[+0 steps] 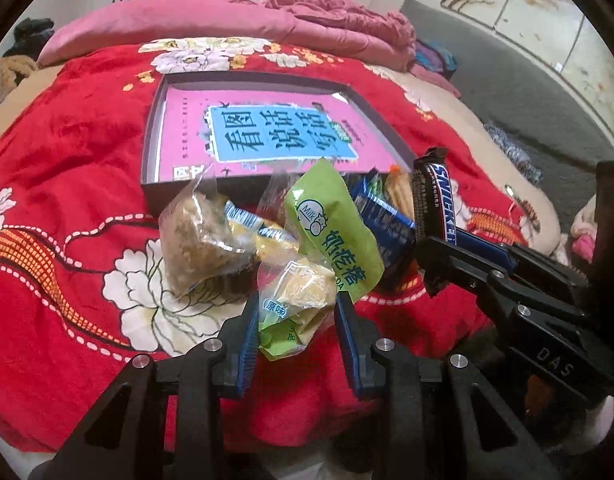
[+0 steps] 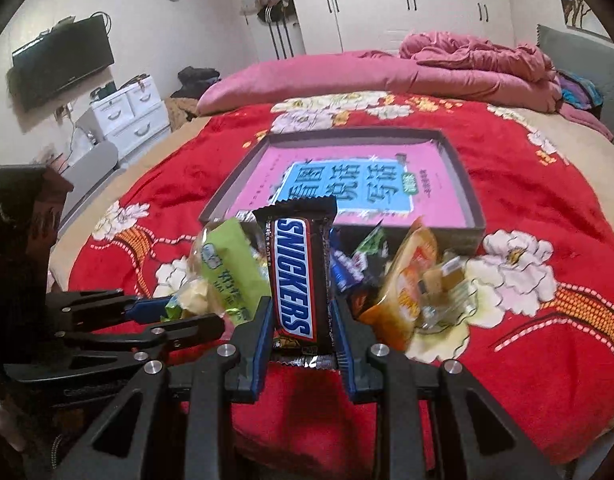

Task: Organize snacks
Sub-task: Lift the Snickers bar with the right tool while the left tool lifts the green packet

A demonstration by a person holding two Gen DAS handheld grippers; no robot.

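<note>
Red floral bedding covers the bed [image 1: 67, 184] under my tools, with a pink quilt [image 2: 467, 68] bunched at the far end. Nearest me, my left hand-held gripper [image 1: 297, 322] has its blue pads on either side of a small clear-and-green snack packet [image 1: 295, 300]; the left pad touches it, but I cannot tell whether the right pad does. My right hand-held gripper [image 2: 303, 320] is clamped on a Snickers bar [image 2: 297, 272], which stands upright between the fingers with its top end above the pile. Just beyond both tools lies the snack pile on the bedding: a green milk-candy bag [image 1: 331, 232], a clear bag with a brown cake [image 1: 203, 240], a blue wrapper [image 1: 387, 220] and an orange packet [image 2: 407, 284]. Behind the pile, touching its far edge, sits a shallow grey box [image 1: 155, 128] holding a pink book [image 1: 263, 136] with a blue title panel. Farther back, white wardrobes [image 2: 407, 4] line the wall and a dark television [image 2: 63, 64] hangs at left.
</note>
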